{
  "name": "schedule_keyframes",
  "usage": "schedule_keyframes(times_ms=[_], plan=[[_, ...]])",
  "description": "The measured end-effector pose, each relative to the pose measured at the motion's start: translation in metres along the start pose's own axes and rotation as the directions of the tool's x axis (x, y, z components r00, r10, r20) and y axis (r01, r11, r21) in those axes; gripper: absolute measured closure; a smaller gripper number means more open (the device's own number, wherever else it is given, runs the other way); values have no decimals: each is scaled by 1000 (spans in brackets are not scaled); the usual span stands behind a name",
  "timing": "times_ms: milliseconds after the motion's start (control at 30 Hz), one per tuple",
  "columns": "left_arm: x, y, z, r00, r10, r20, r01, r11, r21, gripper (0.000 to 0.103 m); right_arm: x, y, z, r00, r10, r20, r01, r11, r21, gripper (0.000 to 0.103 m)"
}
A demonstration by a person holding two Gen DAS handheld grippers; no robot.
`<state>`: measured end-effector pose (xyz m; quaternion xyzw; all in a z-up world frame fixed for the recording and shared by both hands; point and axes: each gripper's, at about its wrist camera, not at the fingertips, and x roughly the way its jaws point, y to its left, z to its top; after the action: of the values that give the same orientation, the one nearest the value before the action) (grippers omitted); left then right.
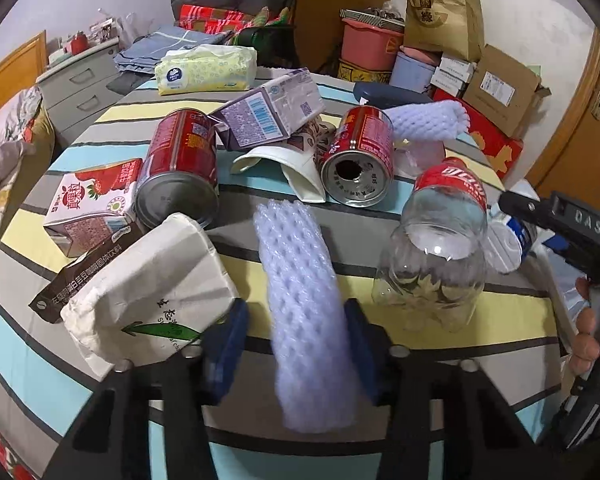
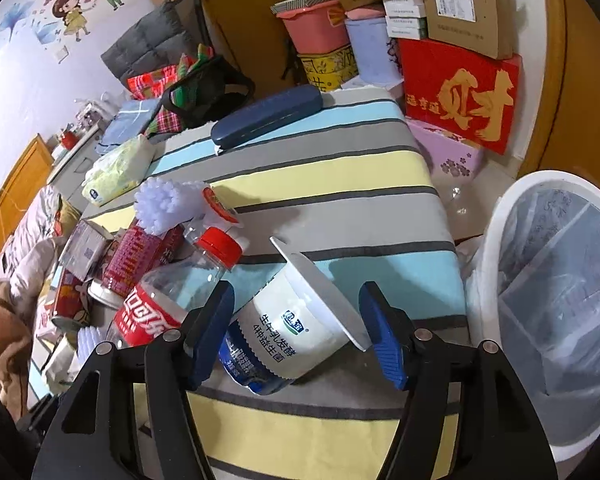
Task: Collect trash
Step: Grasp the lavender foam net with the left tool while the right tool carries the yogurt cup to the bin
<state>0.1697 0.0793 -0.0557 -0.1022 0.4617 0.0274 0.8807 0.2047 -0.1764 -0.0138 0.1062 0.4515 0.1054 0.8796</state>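
Note:
Trash lies on a striped table (image 1: 380, 236). My left gripper (image 1: 296, 344) is open around a white foam net sleeve (image 1: 304, 300); the pad on its right touches the sleeve, the other stands off. Nearby lie two red cans (image 1: 180, 168) (image 1: 360, 156), milk cartons (image 1: 92, 204) (image 1: 272, 110), a crumpled paper bag (image 1: 152, 292) and a clear cola bottle (image 1: 440, 240). My right gripper (image 2: 298, 332) is open around a white yogurt cup (image 2: 300, 320) lying on its side, pads apart from it. The cola bottle (image 2: 172, 296) lies left of it. A white bin (image 2: 552, 300) with a clear liner stands at right.
A tissue pack (image 1: 206, 70) and a dark glasses case (image 2: 266, 116) lie at the table's far side. Boxes, a red gift box (image 2: 460, 92) and tubs are stacked behind. A bed with clothes is at the left. The right tool shows in the left wrist view (image 1: 572, 232).

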Motion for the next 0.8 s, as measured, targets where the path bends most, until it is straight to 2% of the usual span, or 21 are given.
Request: schedule_keyframes(times_ms=[33, 100, 167, 233, 300, 367, 433, 533, 700, 733, 767, 800], plan=[[-1, 2, 0, 1000, -19, 0, 19, 1000, -11, 70, -3, -2, -1, 1000, 6, 14, -7, 1000, 9, 45], [-2, 5, 0, 999, -47, -2, 47, 998, -28, 71, -9, -6, -2, 998, 42, 53, -43, 999, 19, 65], [-4, 2, -1, 999, -37, 10, 37, 999, -10, 72, -17, -8, -2, 995, 71, 76, -72, 997, 17, 78], [-7, 1, -2, 998, -57, 18, 58, 998, -16, 72, -17, -5, -1, 995, 80, 65, -80, 997, -6, 80], [-13, -1, -4, 998, -55, 40, 56, 998, -10, 72, -17, -6, -2, 991, 123, 50, -123, 992, -8, 80], [-15, -2, -4, 997, -65, 41, 65, 998, -1, 72, -19, -13, -5, 983, 170, 71, -174, 984, 46, 80], [-19, -3, -6, 996, -85, 40, 85, 996, 2, 72, -18, -10, -8, 978, 202, 50, -203, 979, 13, 80], [-25, -4, -9, 995, -85, 46, 85, 996, 15, 72, -20, 2, -18, 986, 163, 34, -159, 983, -93, 79], [-29, -7, -13, 995, -94, 45, 93, 995, 27, 72, -21, 10, -26, 982, 187, 2, -184, 968, -170, 79], [-29, -8, -14, 994, -98, 44, 97, 995, 31, 72, -21, 12, -27, 985, 175, -3, -172, 968, -184, 81], [-30, -8, -15, 994, -100, 44, 99, 995, 32, 72, -20, 13, -28, 984, 177, -12, -176, 965, -193, 88], [-31, -8, -16, 994, -102, 45, 100, 994, 33, 72, -20, 13, -29, 983, 185, -15, -185, 963, -194, 90]])
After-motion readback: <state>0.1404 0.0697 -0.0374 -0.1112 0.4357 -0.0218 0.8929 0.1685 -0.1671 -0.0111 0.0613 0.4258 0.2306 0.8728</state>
